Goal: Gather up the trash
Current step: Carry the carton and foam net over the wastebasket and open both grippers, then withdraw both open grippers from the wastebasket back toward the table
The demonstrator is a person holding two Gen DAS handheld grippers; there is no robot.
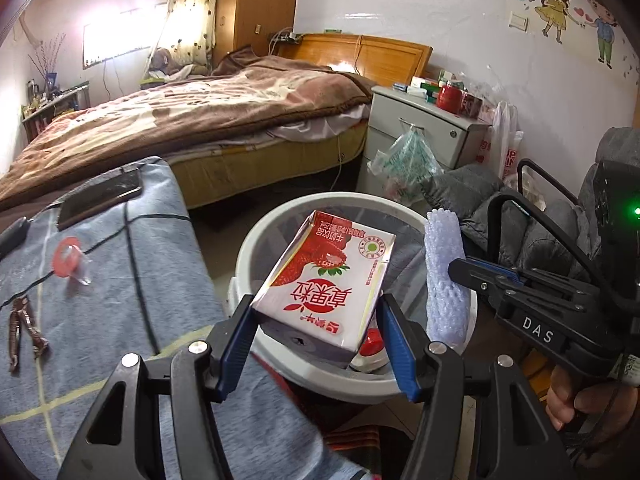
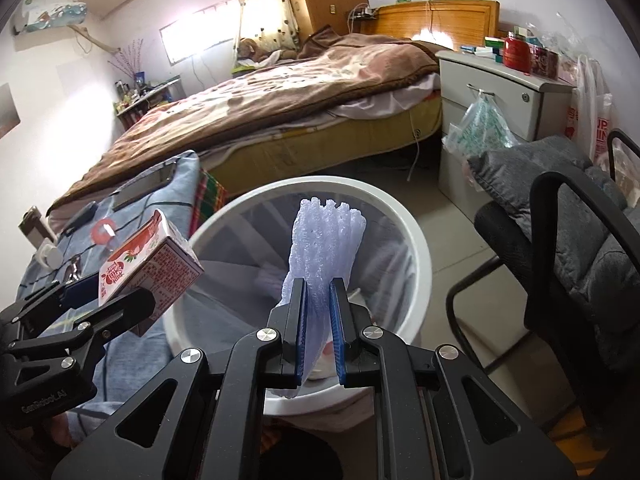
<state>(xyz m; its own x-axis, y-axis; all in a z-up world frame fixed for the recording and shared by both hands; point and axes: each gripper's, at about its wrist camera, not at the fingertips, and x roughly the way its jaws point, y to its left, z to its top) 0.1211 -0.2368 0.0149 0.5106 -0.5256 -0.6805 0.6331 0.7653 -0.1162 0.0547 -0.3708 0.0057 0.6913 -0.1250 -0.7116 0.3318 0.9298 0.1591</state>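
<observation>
- My left hand-held gripper [image 1: 316,320] tips downward over the bin, its blue ribbed pads [image 1: 236,344] clamped on the two narrow sides of a milk carton [image 1: 328,280].
- The carton is a flat, glossy box, white and red with strawberry artwork, held face up right above the mouth of the white trash bin [image 1: 256,240].
- My right hand-held gripper [image 2: 318,312] slants down too, jaws nearly closed, pinching a foam net sleeve [image 2: 326,236] that stands upright between them.
- That sleeve is pale lilac, soft and bumpy, a mesh of puffy cells with a scalloped top edge; it hangs over the bin opening.
- The bin is round, smooth plastic with a thick rolled rim and a thin translucent liner; something red and white lies at the bottom.
- In the left view my hand [image 1: 576,404] shows wrapped round the right gripper's black handle.
- To my left, a blue-grey checked cloth [image 1: 120,280] covers a surface with a dark phone [image 1: 100,200] and a red ring-shaped scrap [image 1: 68,258] on it.
- A grey padded chair [image 2: 580,248] stands to the right of the bin.
</observation>
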